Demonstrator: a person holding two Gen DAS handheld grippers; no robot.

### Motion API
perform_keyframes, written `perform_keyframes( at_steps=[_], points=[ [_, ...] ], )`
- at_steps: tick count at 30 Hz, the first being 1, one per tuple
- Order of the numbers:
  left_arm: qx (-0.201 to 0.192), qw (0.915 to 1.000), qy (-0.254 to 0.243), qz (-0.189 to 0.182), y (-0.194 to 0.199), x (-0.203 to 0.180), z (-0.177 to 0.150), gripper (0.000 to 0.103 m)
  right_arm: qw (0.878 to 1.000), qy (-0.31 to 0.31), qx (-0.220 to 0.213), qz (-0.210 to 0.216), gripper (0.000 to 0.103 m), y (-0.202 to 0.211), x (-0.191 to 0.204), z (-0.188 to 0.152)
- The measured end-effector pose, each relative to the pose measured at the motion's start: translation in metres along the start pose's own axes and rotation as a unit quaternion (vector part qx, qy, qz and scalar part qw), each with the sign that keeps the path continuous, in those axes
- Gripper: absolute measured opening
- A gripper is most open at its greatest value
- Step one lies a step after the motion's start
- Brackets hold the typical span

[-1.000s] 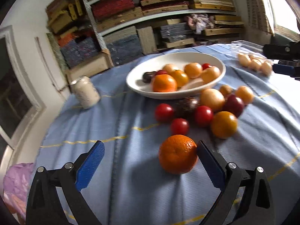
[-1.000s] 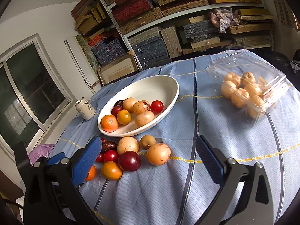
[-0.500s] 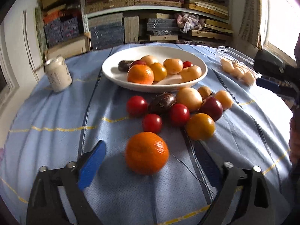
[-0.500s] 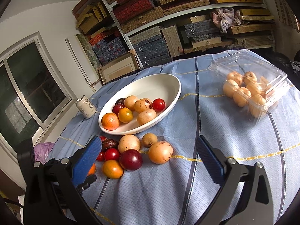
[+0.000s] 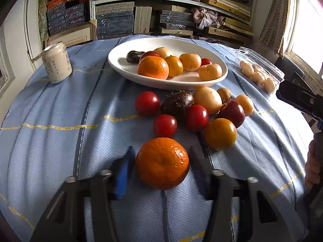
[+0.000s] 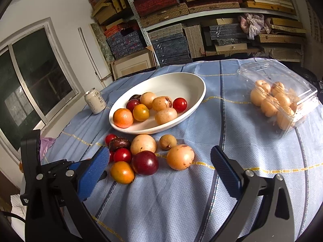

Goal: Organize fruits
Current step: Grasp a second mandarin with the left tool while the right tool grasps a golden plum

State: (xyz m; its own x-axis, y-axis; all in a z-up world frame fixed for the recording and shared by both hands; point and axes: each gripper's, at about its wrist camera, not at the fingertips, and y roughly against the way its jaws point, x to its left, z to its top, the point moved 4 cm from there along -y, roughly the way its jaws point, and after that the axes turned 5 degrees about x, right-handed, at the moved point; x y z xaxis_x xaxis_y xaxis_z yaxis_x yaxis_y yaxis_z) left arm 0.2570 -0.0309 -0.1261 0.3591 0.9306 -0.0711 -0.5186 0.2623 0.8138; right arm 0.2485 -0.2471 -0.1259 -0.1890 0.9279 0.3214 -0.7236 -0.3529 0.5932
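A large orange point(image 5: 162, 163) rests on the blue cloth, between the blue pads of my left gripper point(image 5: 162, 155). The jaws are closing on it; a thin gap still shows beside the left pad point(image 5: 123, 173). Behind it lie several loose fruits: red tomatoes point(image 5: 164, 125), a dark plum point(image 5: 232, 113) and a yellow-orange fruit point(image 5: 220, 134). The white oval bowl point(image 5: 201, 82) holds several more fruits. My right gripper point(image 6: 158, 153) hovers open above the loose pile, holding nothing.
A pale drink can point(image 5: 57, 62) stands left of the bowl. A clear plastic clamshell point(image 6: 282, 102) of tan fruits sits at the right. Shelves of stacked boxes fill the back wall. A hand point(image 5: 311, 165) shows at the right edge.
The left gripper's jaws have narrowed from wide open to just outside the orange, and it has tilted down over the orange. The right gripper has barely moved.
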Motion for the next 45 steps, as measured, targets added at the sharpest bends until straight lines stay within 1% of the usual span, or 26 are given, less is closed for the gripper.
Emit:
perform_keyframes(
  at_steps=[2, 4, 6, 9, 11, 13, 14, 16, 19, 20, 21, 22, 23, 25, 29, 32, 36, 38, 45],
  points=[
    [0.000, 1.0000, 0.005, -0.003, 0.000, 0.001, 0.000, 0.046, 1.000, 0.010, 0.000, -0.004, 0.098, -0.001, 0.002, -0.001],
    [-0.003, 0.9999, 0.012, 0.003, 0.001, 0.004, -0.001, 0.046, 1.000, 0.019, 0.001, -0.009, 0.098, -0.001, 0.002, -0.001],
    [-0.015, 0.9995, 0.022, 0.017, 0.008, 0.011, 0.001, 0.046, 0.999, 0.033, 0.000, -0.020, 0.098, -0.002, 0.005, -0.002],
    [-0.037, 0.9979, 0.051, 0.016, 0.021, 0.025, 0.005, 0.046, 0.998, 0.054, 0.001, -0.032, 0.097, -0.004, 0.010, -0.004],
    [-0.043, 0.9970, 0.060, 0.025, 0.025, 0.031, 0.007, 0.046, 0.996, 0.080, 0.008, -0.025, 0.090, -0.008, 0.021, -0.008],
    [-0.041, 0.9965, 0.068, 0.027, 0.026, 0.033, 0.008, 0.046, 0.994, 0.105, 0.024, -0.005, 0.075, -0.014, 0.035, -0.015],
    [-0.038, 0.9964, 0.071, 0.026, 0.025, 0.034, 0.008, 0.046, 0.992, 0.123, 0.039, 0.008, 0.071, -0.020, 0.046, -0.022],
    [-0.034, 0.9965, 0.072, 0.025, 0.023, 0.034, 0.007, 0.046, 0.986, 0.151, 0.061, 0.021, 0.056, -0.029, 0.060, -0.031],
    [-0.037, 0.9968, 0.068, 0.020, 0.026, 0.030, 0.006, 0.046, 0.981, 0.178, 0.078, 0.016, 0.051, -0.041, 0.072, -0.040],
    [-0.040, 0.9969, 0.066, 0.018, 0.028, 0.029, 0.006, 0.046, 0.981, 0.177, 0.080, 0.018, 0.049, -0.043, 0.073, -0.041],
    [-0.041, 0.9969, 0.065, 0.016, 0.029, 0.028, 0.007, 0.046, 0.981, 0.174, 0.082, 0.021, 0.044, -0.045, 0.073, -0.040],
    [-0.041, 0.9970, 0.064, 0.015, 0.029, 0.026, 0.007, 0.046, 0.981, 0.171, 0.085, 0.023, 0.042, -0.046, 0.073, -0.040],
    [-0.041, 0.9971, 0.064, 0.013, 0.030, 0.026, 0.007, 0.046, 0.981, 0.169, 0.088, 0.024, 0.042, -0.048, 0.073, -0.040],
    [-0.040, 0.9971, 0.063, 0.010, 0.030, 0.025, 0.006, 0.046, 0.981, 0.166, 0.091, 0.028, 0.038, -0.051, 0.074, -0.040],
    [-0.036, 0.9975, 0.060, 0.005, 0.029, 0.021, 0.006, 0.046, 0.981, 0.169, 0.093, 0.015, 0.038, -0.058, 0.078, -0.037],
    [-0.033, 0.9978, 0.057, 0.003, 0.027, 0.020, 0.005, 0.046, 0.980, 0.164, 0.113, 0.006, 0.039, -0.070, 0.078, -0.035],
    [-0.028, 0.9980, 0.057, 0.004, 0.024, 0.019, 0.005, 0.046, 0.979, 0.163, 0.122, 0.001, 0.040, -0.075, 0.076, -0.035],
    [-0.024, 0.9980, 0.058, 0.004, 0.022, 0.020, 0.005, 0.046, 0.977, 0.161, 0.139, 0.003, 0.040, -0.082, 0.075, -0.036],
    [-0.013, 0.9983, 0.057, 0.008, 0.015, 0.021, 0.002, 0.046, 0.979, 0.146, 0.141, 0.021, 0.039, -0.080, 0.071, -0.037]
  ],
)
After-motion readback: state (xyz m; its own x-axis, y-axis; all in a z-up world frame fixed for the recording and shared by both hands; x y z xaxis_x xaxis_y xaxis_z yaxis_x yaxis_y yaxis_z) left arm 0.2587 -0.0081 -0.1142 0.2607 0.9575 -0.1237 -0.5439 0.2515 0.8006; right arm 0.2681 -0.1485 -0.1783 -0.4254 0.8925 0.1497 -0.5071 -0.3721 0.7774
